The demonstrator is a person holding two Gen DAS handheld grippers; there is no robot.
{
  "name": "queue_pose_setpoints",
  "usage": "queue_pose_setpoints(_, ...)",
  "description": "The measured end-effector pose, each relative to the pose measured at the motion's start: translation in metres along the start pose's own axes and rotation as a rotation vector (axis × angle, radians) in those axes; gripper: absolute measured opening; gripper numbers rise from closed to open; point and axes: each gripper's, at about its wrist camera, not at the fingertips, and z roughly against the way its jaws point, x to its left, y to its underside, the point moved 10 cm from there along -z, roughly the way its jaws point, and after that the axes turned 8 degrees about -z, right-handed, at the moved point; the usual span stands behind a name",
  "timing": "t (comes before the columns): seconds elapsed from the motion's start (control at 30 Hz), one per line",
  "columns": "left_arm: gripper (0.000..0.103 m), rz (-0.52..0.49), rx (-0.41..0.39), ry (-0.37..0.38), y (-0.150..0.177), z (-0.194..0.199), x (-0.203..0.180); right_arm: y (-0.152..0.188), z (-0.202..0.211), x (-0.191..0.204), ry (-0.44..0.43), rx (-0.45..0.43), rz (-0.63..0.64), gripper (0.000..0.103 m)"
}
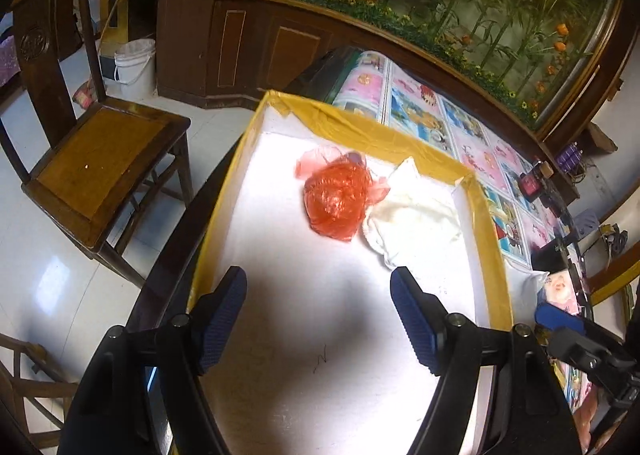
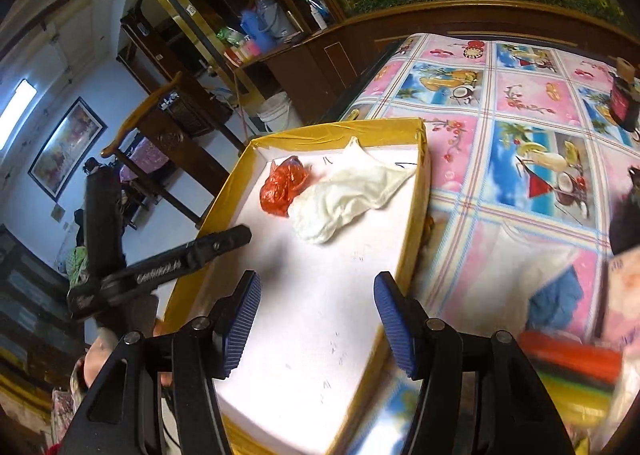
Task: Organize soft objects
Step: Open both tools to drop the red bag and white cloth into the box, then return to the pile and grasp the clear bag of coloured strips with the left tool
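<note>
Red bag (image 1: 334, 197) & white cloth (image 1: 412, 221) already in tray (image 1: 486, 227), mid-frame; blue cloth (image 2: 556, 297) etc. still on bench (image 2: 532, 103) lower right; both tools, left tool (image 1: 320, 319) & right tool (image 2: 316, 321), apart, empty.

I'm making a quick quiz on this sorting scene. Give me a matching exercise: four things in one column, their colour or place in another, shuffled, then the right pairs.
Things
1. plastic bag
2. cloth
3. tray
4. bucket

Descriptions
A. white, crumpled, lying in the tray by its far right corner
B. on the floor beside the wooden cabinet
C. red, bunched up, left of the white item
D. yellow rim, white bottom, on the table

Pairs: 1-C, 2-A, 3-D, 4-B
</note>
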Motion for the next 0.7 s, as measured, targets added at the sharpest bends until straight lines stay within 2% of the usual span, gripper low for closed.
queue_pose_setpoints(0.17,0.074,-0.063,-0.107,0.011,0.000,0.036,-0.030,0.015,0.059,-0.023,0.007,-0.111,0.022,0.064)
queue_pose_setpoints(0.23,0.074,-0.084,-0.153,0.054,0.008,0.049,-0.053,0.020,0.084,-0.043,0.026,-0.156,0.015,0.064)
queue_pose_setpoints(0.37,0.074,-0.154,-0.204,0.108,0.034,0.062,-0.110,0.028,0.141,-0.096,0.083,-0.263,-0.028,0.063)
queue_pose_setpoints(0.47,0.075,-0.231,-0.218,0.180,0.056,0.068,-0.163,0.030,0.187,-0.143,0.148,-0.359,-0.061,0.063)
queue_pose_setpoints(0.57,0.086,-0.305,-0.183,0.249,0.080,0.066,-0.211,0.033,0.220,-0.191,0.168,-0.433,-0.141,0.064)
queue_pose_setpoints(0.7,0.086,-0.383,-0.069,0.370,0.114,0.052,-0.275,0.045,0.242,-0.251,0.159,-0.444,-0.292,0.064)
